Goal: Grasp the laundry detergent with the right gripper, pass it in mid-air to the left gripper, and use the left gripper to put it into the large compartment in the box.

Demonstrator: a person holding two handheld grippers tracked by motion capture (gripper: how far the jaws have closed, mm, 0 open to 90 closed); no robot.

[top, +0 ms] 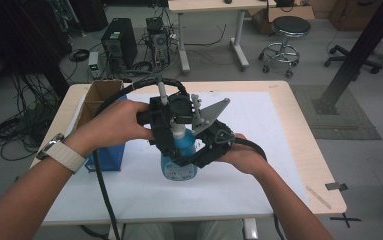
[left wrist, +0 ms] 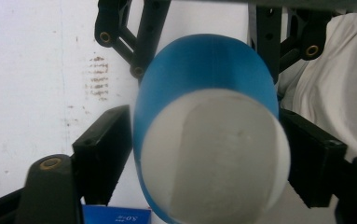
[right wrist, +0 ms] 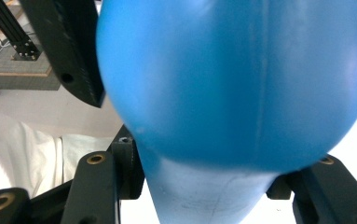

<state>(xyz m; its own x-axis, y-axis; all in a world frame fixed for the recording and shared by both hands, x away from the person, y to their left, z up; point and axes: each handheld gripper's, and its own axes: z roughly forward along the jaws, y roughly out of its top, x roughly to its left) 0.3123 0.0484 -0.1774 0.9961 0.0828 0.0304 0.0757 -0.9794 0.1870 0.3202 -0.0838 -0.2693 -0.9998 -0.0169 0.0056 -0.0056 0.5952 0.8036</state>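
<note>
Blue bottle (top: pixel 180 162) mid-frame: right gripper (top: pixel 206 147) clamps its neck, left gripper (left wrist: pixel 204 154) flanks the white cap (left wrist: pixel 213 154), seemingly pinching; square up before twisting.

Both forearms reach in from the near edge and meet over the middle of the table. The left hand (top: pixel 116 121), with a pale ribbed watch strap on its wrist, is wrapped around the body of the black 2-jaw left gripper (top: pixel 171 145), which points down; its thick black cable loops up over the hand and trails back past the forearm. In the left gripper view its 2 jaws sit against either side of what lies between them. The right hand (top: pixel 244 155) cups the black 2-jaw right gripper (top: pixel 191 155) from the right, held roughly level and aimed leftward, its grey 3-cornered plate tilted upward. Its jaws are clamped at their tightest.
</note>
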